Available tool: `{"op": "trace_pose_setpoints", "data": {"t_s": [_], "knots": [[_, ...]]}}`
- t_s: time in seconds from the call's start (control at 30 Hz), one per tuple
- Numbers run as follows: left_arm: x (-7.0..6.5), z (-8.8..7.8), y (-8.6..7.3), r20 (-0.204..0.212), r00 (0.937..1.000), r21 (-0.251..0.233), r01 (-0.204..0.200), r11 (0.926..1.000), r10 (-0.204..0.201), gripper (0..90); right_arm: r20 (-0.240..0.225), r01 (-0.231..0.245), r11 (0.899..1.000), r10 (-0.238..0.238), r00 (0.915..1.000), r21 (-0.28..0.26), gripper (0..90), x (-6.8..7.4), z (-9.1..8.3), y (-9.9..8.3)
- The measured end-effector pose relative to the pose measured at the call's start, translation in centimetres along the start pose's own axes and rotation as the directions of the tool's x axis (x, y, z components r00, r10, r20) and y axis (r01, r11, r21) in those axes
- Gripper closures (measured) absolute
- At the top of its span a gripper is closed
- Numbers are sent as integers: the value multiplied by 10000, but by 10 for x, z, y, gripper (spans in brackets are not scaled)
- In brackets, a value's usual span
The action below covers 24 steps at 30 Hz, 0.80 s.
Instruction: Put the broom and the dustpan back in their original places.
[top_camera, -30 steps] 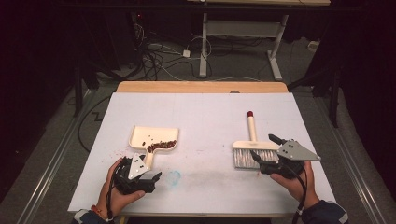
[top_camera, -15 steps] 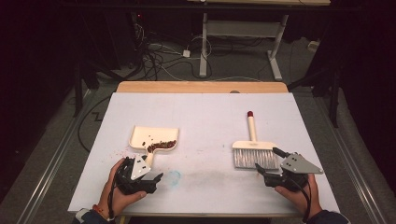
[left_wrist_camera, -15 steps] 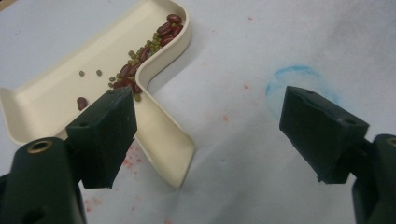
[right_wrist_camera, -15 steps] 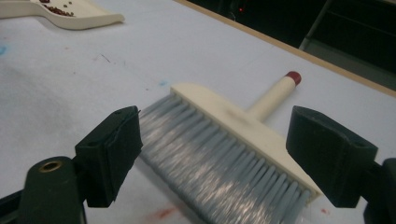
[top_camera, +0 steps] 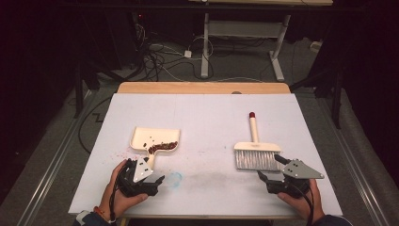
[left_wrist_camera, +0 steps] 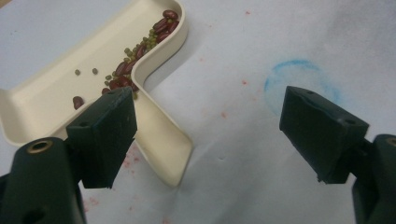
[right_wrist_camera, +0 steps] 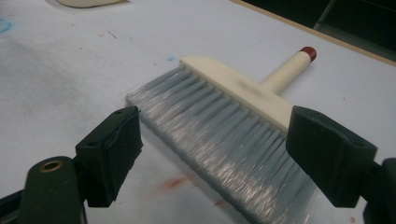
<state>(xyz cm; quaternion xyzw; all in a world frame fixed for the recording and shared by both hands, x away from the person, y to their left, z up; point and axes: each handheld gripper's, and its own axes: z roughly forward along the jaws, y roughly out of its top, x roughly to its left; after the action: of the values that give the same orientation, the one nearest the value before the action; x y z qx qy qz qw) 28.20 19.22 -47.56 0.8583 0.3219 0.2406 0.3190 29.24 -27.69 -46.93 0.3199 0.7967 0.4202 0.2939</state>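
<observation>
Dustpan [top_camera: 155,140]: one, centre-left, beans inside.
Brush [top_camera: 256,151]: one, centre-right.
Left gripper [top_camera: 146,178]: one, lower left, jaws wide apart, empty.
Right gripper [top_camera: 269,176]: one, lower right, jaws wide apart, empty.

The cream plastic dustpan [left_wrist_camera: 56,93] looks smooth and faintly glossy. The cream-backed hand brush [right_wrist_camera: 243,93] has shiny grey synthetic bristles. The bench [top_camera: 207,117] wears matt white paper, stained; its upper edge is bare wood.
</observation>
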Motion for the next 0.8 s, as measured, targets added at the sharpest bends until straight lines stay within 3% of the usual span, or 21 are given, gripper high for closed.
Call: {"op": "trace_pose_setpoints", "data": {"t_s": [0.8], "knots": [[-3,-1,-1,-37,9999,53,-146,9999,146,185,168,207,9995,-202,9997,-247,187,1,-2,9]]}}
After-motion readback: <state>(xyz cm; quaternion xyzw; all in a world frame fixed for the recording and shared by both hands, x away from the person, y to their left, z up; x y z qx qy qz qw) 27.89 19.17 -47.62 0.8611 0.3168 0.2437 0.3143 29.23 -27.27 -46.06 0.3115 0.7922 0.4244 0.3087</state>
